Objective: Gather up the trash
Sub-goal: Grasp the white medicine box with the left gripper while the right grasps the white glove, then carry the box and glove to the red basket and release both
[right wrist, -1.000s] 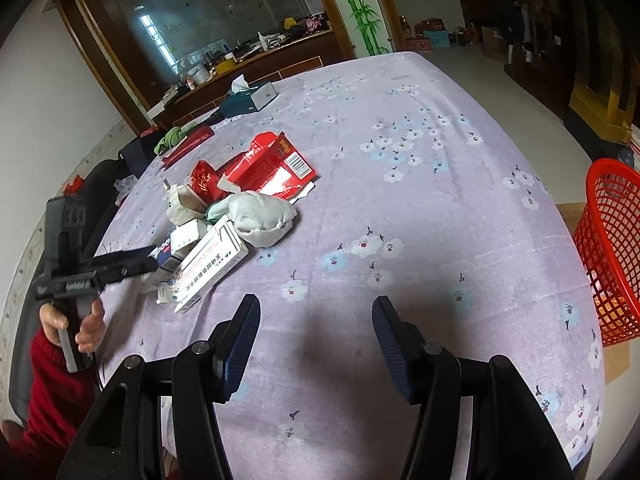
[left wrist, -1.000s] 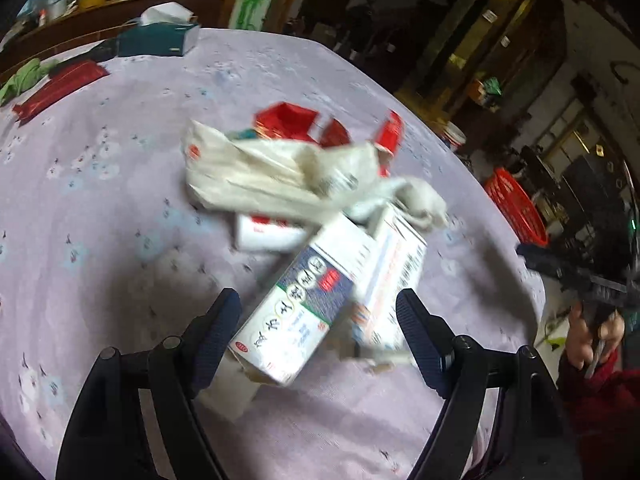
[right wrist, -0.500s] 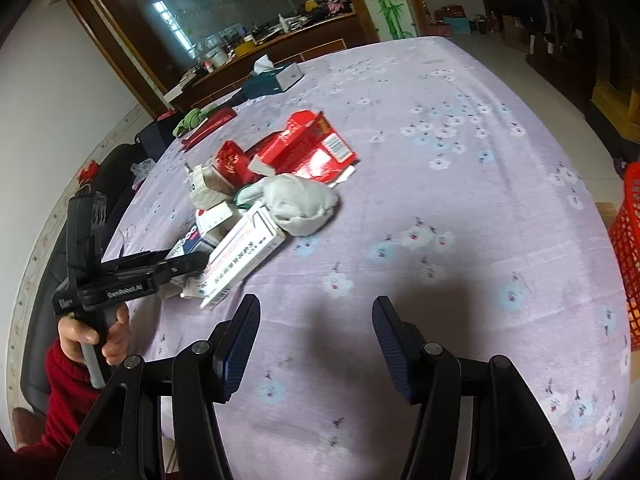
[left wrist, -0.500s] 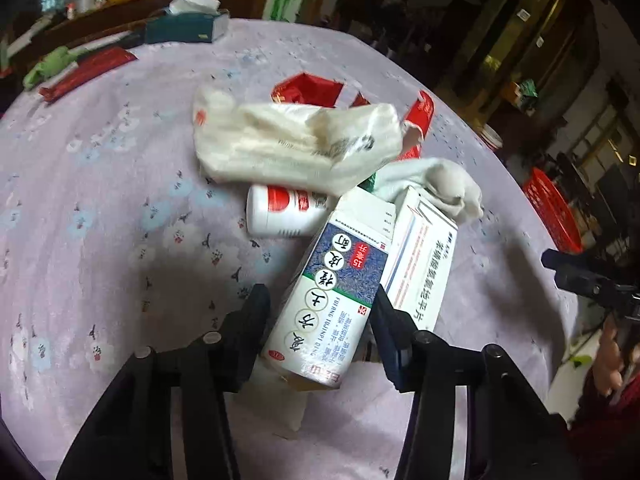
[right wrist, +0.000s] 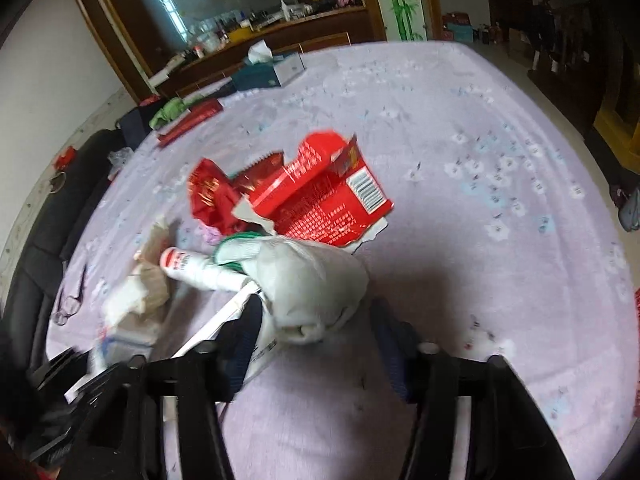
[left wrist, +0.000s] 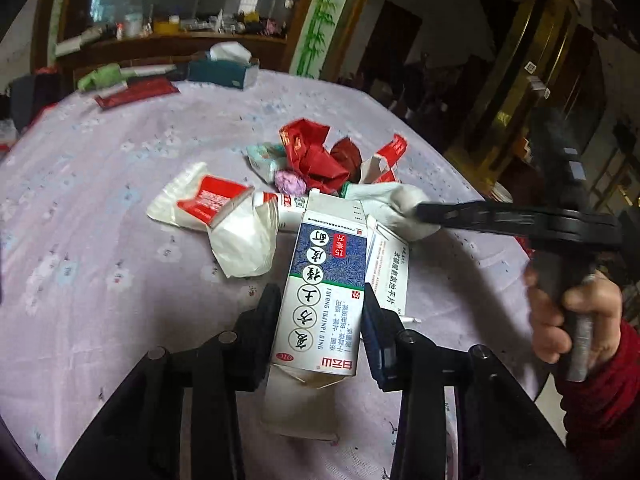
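A trash pile lies on the lilac flowered tablecloth (left wrist: 100, 208). My left gripper (left wrist: 320, 304) is shut on a blue-and-white medicine box (left wrist: 326, 280), gripping its long sides. A second white box (left wrist: 388, 268) lies against its right side. My right gripper (right wrist: 316, 320) is open, with a white crumpled cloth wad (right wrist: 308, 276) between its fingers; in the left wrist view its tips (left wrist: 436, 214) reach that wad (left wrist: 396, 200). Behind are a torn red carton (right wrist: 320, 196), a red wrapper (right wrist: 210, 196), a white tube (right wrist: 196, 270) and a white bag with a red label (left wrist: 224, 220).
A teal tissue box (left wrist: 224, 72), a flat red packet (left wrist: 136, 94) and a green cloth (left wrist: 100, 76) lie at the table's far edge. A hand in a red sleeve (left wrist: 568, 320) holds the right gripper's handle. A black chair (right wrist: 52, 216) stands on the left.
My left gripper has gone from open to shut on the blue-and-white box. My right gripper moved forward to the pile, so the white wad now sits between its fingers.
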Demonstrator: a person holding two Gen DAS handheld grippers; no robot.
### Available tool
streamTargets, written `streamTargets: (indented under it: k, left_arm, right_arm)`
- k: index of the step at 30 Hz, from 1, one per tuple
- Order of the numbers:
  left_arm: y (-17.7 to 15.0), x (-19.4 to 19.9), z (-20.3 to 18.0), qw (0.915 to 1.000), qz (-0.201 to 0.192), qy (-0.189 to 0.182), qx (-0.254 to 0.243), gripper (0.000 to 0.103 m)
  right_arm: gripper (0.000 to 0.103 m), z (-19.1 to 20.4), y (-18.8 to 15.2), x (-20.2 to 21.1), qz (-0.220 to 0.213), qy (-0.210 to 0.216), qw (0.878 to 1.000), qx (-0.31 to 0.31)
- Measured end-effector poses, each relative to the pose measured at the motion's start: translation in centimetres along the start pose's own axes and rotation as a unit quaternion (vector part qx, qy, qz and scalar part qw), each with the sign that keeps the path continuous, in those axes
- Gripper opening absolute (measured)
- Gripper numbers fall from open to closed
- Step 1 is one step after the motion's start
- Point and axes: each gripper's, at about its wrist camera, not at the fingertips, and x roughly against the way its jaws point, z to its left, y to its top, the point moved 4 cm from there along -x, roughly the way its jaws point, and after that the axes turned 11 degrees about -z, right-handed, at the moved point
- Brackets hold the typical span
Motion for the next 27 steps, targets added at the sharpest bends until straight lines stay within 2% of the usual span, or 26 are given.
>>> streamTargets:
  k: [1, 4, 14, 18, 27]
  left_arm:
    - [0.0, 0.3, -0.2, 1.0000, -0.006, 0.004, -0.004, 0.038]
    - [0.0, 1.3, -0.7, 0.9995, -0.028, 0.011, -0.010, 0.038]
    - [0.3, 2.1, -4.1, 0.9949, -0.087, 0.042, -0.030, 0.038]
    - [0.1, 1.4, -5.8, 0.9937, -0.089, 0.051, -0.047, 0.038]
    - [0.0, 0.3, -7.4, 0.9926, -0.082, 0.061, -0.065, 0.038]
  right_arm:
    - [0.034, -0.1, -0.1, -0.5, 0.002, 0.000, 1.000, -0.004]
    - [0.024, -0.3, -0.4, 0.2, -0.019, -0.004, 1.000, -0.012]
    - [0.021, -0.9, -2.1, 9.3, -0.145, -0.041, 0.988, 0.007]
    - [0.022, -1.4, -3.1, 11.0, -0.161, -0.049, 0.986, 0.001]
    - [0.022, -2.3, -4.1, 11.4, -0.155, -0.041, 0.987, -0.011]
